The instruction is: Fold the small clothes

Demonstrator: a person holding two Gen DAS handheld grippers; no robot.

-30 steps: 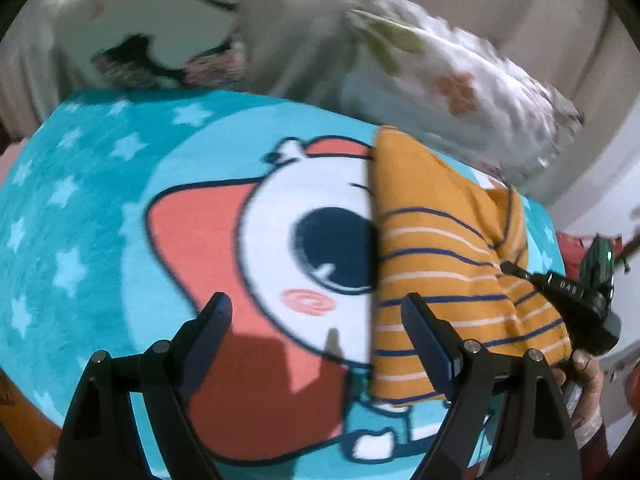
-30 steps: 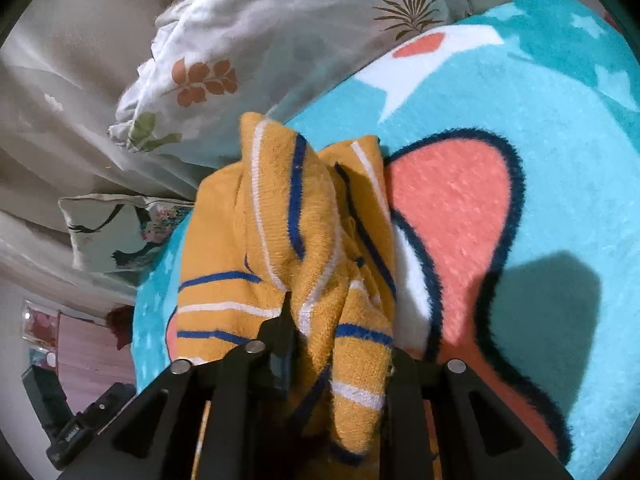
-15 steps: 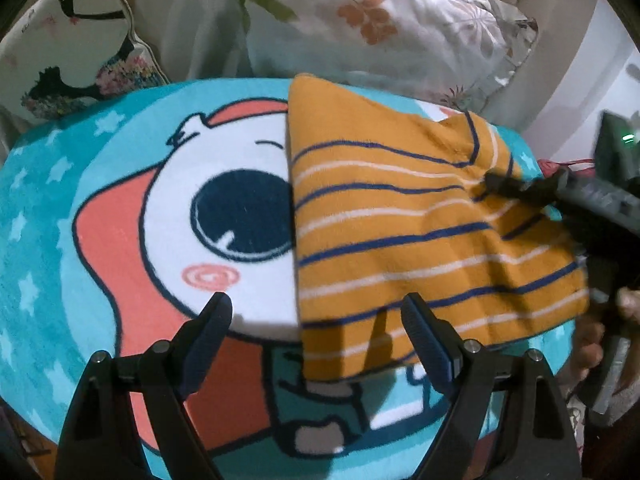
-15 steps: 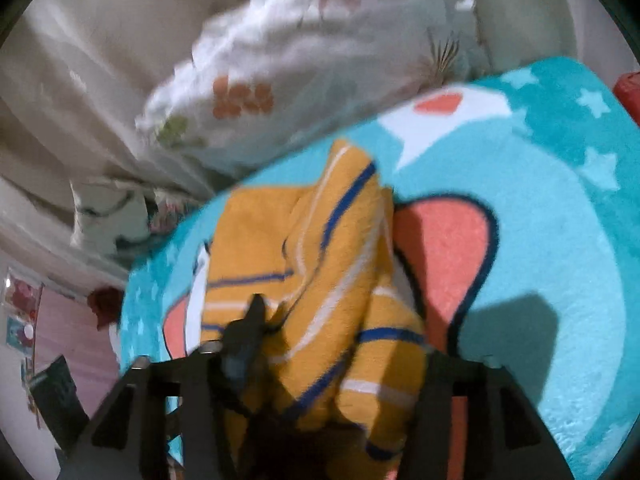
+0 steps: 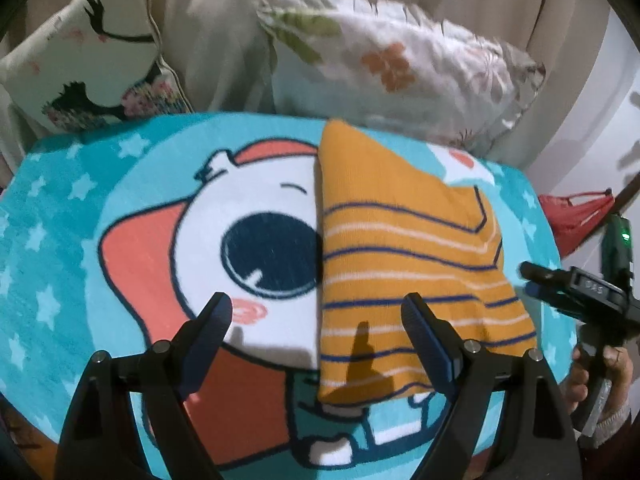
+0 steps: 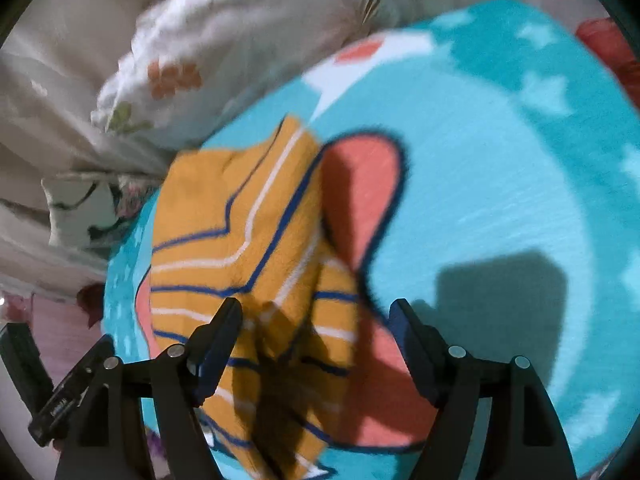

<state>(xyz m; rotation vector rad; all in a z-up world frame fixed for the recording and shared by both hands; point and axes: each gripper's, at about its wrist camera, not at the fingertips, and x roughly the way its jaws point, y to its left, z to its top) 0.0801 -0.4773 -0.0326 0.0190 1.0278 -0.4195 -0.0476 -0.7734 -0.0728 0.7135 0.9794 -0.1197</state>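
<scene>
An orange knit garment with navy and white stripes [image 5: 400, 264] lies folded on a teal cartoon blanket [image 5: 120, 200]. My left gripper [image 5: 318, 312] is open and empty, hovering over the garment's near left edge. The right gripper's body [image 5: 576, 288] shows at the right, just off the garment's right side. In the right wrist view my right gripper [image 6: 316, 316] is open and empty above the garment [image 6: 240, 232], whose folded-over flap lies between and ahead of the fingers.
A floral white pillow [image 5: 400, 64] and a bird-print cushion [image 5: 88, 68] lie behind the blanket against beige fabric. A red object [image 5: 576, 216] is off the blanket's right edge. The pillow also shows in the right wrist view [image 6: 240, 40].
My right gripper opened and let go of the garment, then drew back to its right edge. The garment now lies flat. The left gripper stayed open and shifted slightly.
</scene>
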